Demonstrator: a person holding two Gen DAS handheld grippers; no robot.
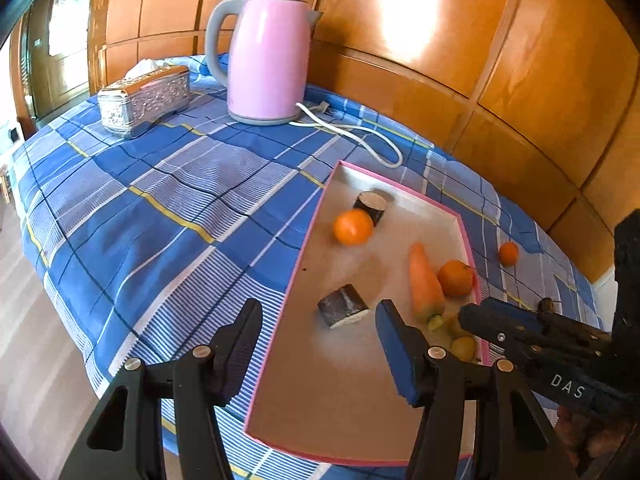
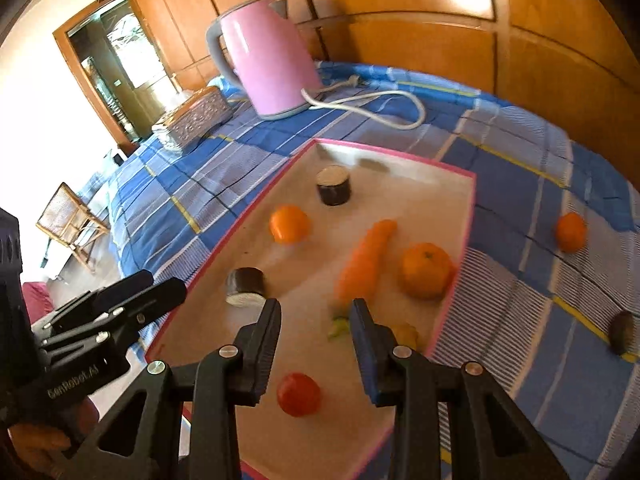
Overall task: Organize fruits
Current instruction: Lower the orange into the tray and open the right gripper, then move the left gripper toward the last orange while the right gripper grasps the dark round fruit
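Left wrist view: left hand-held gripper (image 1: 318, 316) hovers jaws apart, empty, over the pink-rimmed tray (image 1: 280, 304); a loose tangerine (image 1: 508, 253) lies outside the tray's far right edge.

Right wrist view: right hand-held gripper (image 2: 314, 316), jaws apart and empty, is nearer that tangerine (image 2: 571, 231), off to its right on the table (image 2: 520, 320).

The yellowish fruit (image 1: 464, 346) in the tray's (image 1: 280, 320) near right corner is half hidden behind the right gripper (image 1: 476, 316) and the left gripper's finger (image 1: 396, 344) — what kind it is cannot be told. From the right wrist the carrot (image 2: 362, 264) is smeared by blur, its green end unclear. A dark object (image 2: 622, 332) on the cloth at far right is too blurred to name. The tissue box (image 2: 196, 118) is blurred too, and the tray's near edge runs out of frame.
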